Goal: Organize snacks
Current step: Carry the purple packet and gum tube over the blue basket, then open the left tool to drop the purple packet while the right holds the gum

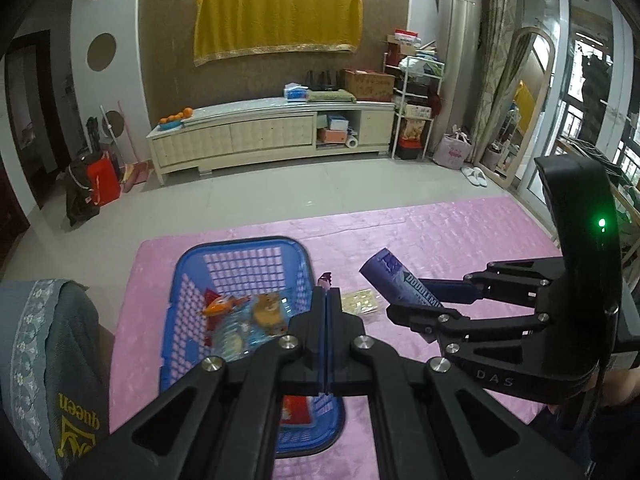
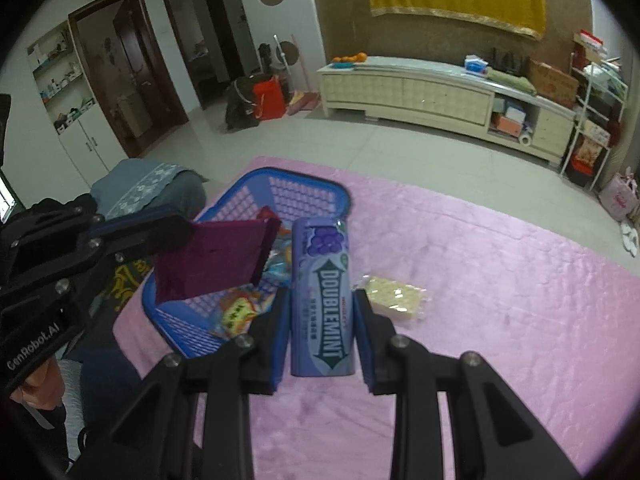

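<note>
1. The right gripper (image 2: 321, 336) pinched a purple Doublemint gum bottle (image 2: 322, 296) by its lower body, one finger on each flank; the bottle hung above the pink quilted mat (image 2: 500, 300), just right of the blue plastic basket (image 2: 248, 184).
2. The left gripper (image 1: 327, 312) had its fingers pressed together on a flat dark-purple packet (image 2: 212, 258), held over the basket's near end.
3. The bottle looked rigid, light and smooth-sided; a grip across the middle seemed safest, since the glossy label could let it slip or swing.
4. The purple packet appeared thin and stiff, easy to hold by an edge.
5. Inside the basket lay several colourful wrapped snacks (image 1: 244, 316); they left room, though the raised packet and the left gripper stood between the bottle and the basket.
6. A pale wafer pack in clear wrap (image 2: 394, 300) lay on the mat to the right of the basket, probably brittle; it waited for collection.
</note>
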`<state>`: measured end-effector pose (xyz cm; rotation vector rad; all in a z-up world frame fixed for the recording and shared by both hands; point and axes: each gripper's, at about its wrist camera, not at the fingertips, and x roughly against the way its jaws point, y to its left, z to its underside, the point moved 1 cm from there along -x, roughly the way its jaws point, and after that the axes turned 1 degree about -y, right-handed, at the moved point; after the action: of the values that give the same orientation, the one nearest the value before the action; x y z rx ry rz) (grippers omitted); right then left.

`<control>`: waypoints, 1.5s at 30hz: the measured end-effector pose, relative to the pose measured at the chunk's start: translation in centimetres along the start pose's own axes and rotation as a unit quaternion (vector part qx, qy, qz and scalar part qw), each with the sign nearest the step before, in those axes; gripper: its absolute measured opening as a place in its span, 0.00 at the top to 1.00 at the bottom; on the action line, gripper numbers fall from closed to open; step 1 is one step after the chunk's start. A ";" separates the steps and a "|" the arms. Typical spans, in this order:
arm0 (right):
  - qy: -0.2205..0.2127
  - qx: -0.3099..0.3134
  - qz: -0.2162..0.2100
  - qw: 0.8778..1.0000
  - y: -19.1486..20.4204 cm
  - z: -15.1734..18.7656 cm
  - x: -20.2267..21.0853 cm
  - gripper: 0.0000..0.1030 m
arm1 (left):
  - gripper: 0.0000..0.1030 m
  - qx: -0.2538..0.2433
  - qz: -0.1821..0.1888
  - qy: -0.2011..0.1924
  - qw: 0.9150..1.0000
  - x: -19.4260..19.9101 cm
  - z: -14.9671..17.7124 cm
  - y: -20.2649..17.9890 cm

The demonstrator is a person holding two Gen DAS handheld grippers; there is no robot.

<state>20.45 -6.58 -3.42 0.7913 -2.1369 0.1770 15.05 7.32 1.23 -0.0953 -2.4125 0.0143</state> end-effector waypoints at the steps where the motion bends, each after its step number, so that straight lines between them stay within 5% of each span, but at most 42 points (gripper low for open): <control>1: 0.005 0.000 -0.003 1.000 0.3 0.0 -0.6 0.67 | 1.00 0.002 -0.001 0.002 1.000 0.0 0.2 0.3; 15: 0.032 -0.004 -0.010 0.999 1.2 0.6 -4.3 0.67 | 1.00 0.017 -0.003 0.055 0.998 -4.6 3.7 3.2; 33: 0.044 -0.022 0.003 0.999 -1.0 1.2 -4.9 0.67 | 0.98 0.010 -0.012 0.095 0.995 -8.8 4.9 2.0; 35: 0.042 -0.022 0.003 0.999 -0.9 1.2 -4.7 0.67 | 0.86 0.012 -0.010 0.100 0.995 -8.8 4.9 2.1; 37: 0.038 -0.020 0.002 0.999 -0.7 1.1 -4.3 0.67 | 0.56 0.009 -0.012 0.098 0.995 -8.2 4.9 2.1; 45: 0.020 -0.015 -0.004 1.000 0.4 0.7 -2.2 0.67 | 0.32 -0.004 -0.037 0.061 0.997 -4.0 3.8 2.7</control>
<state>20.75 -5.54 -5.45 0.7730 -2.0937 0.1537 15.72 9.83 -4.36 -0.0099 -2.2921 -0.0336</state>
